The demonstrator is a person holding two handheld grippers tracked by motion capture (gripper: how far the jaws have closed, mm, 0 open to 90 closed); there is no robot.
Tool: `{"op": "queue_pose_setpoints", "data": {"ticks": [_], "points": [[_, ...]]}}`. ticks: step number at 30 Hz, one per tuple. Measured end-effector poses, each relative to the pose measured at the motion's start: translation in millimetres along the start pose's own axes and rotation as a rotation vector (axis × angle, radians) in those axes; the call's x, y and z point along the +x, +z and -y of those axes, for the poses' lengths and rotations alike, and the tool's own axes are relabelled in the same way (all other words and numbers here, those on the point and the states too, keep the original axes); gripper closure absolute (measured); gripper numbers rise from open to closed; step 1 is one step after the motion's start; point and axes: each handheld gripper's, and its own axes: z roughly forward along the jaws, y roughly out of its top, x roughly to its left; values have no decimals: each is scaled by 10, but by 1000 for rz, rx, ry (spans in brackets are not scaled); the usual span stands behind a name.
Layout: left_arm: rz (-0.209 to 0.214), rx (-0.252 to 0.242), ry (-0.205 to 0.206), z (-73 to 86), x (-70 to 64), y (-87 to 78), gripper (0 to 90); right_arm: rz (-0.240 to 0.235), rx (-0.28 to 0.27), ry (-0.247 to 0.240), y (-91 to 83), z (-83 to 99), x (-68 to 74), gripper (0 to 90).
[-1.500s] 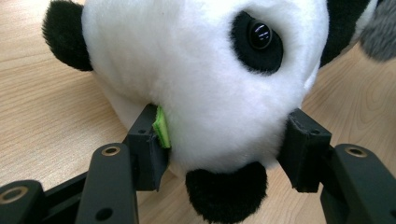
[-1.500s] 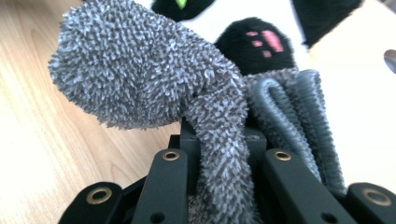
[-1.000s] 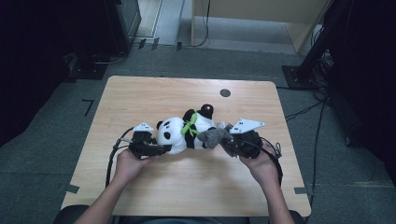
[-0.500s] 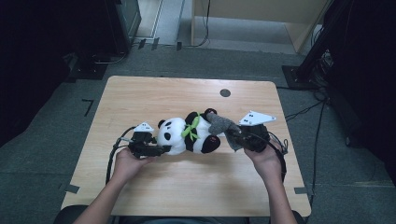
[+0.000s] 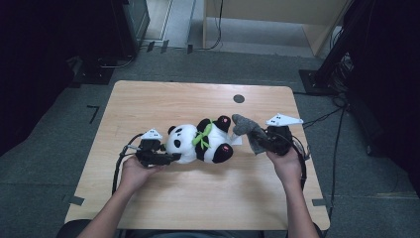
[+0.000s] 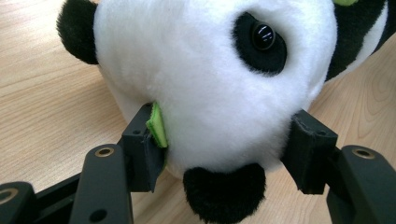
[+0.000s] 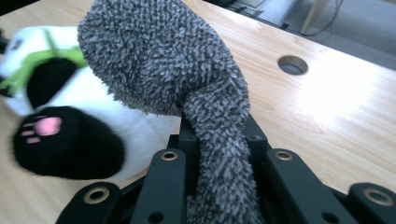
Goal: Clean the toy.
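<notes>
Left claw (image 5: 171,158) and right claw (image 5: 257,140) both clamped.

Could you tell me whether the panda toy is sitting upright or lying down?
Lying down: the panda toy rests lengthwise on the table, head toward the left hand-held gripper.

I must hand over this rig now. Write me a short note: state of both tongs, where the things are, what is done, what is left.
Left tongs: closed on the panda plush's head, holding it down on the wooden table.
Right tongs: shut on the grey fuzzy sock, lifted just beyond the panda's feet.
Done: panda lies on its back, pinned; sock gripped.
Left, as it seems: bring the sock onto a panda foot. Which foot is meant, I cannot tell. Keep the left grip steady.
</notes>
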Motion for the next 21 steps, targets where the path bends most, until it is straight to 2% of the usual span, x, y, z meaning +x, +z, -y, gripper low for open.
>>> {"op": "queue_pose_setpoints", "data": {"ticks": [3,6,8,11,18,21], "points": [[-1,-4,2,7,0,3,381,7,4,24,63,40,-97,771],[-1,-5,5,11,-1,3,380,15,21,30,136,73,-155,769],[-2,-7,8,15,-2,3,380,4,33,34,193,98,-201,769],[-1,-6,11,19,-2,2,378,23,53,41,279,129,-287,769],[1,-12,11,26,4,6,374,30,95,135,423,257,-578,761],[1,-14,12,27,7,8,373,58,111,166,452,303,-691,760]]}}
